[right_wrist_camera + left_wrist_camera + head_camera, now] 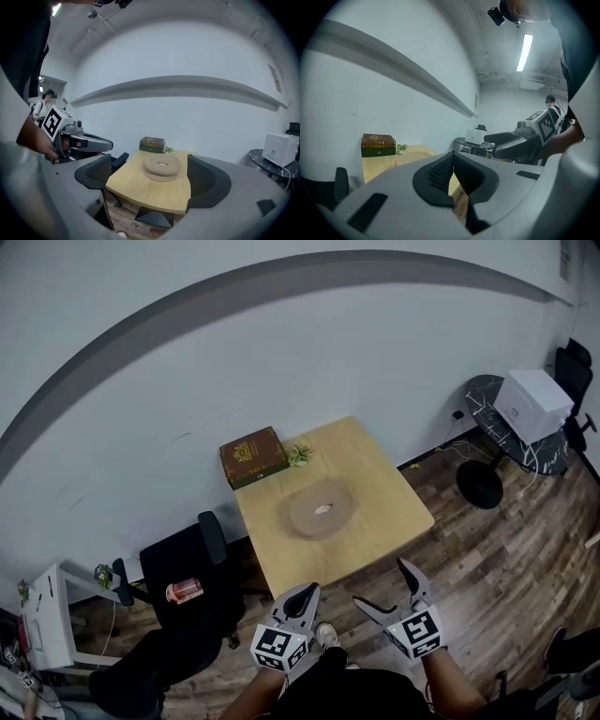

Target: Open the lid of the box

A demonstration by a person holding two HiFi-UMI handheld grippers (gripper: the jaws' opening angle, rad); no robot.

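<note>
Far left, a black office chair (pixel 192 610) is standing beside the tabletop (pixel 375 493), with a small reddish item (pixel 185 591) lying on its seat. The left tongs (pixel 302 592) are hovering just off the near edge of the tabletop, tips pressed together and pinching nothing. The box (pixel 253 457) is sitting at the far left corner of the tabletop, close to the wall, lid down, well apart from both tongs. Just right of it a little green plant (pixel 300 454) is standing, and a round tan pad (pixel 321 507) is lying in the middle of the wood. The right tongs (pixel 394 593) are hanging beside the left pair, spread wide and empty, facing across the pad toward the box. Off to the far right, a white appliance (pixel 532 404) is resting on a dark round side table (pixel 483 397).
</note>
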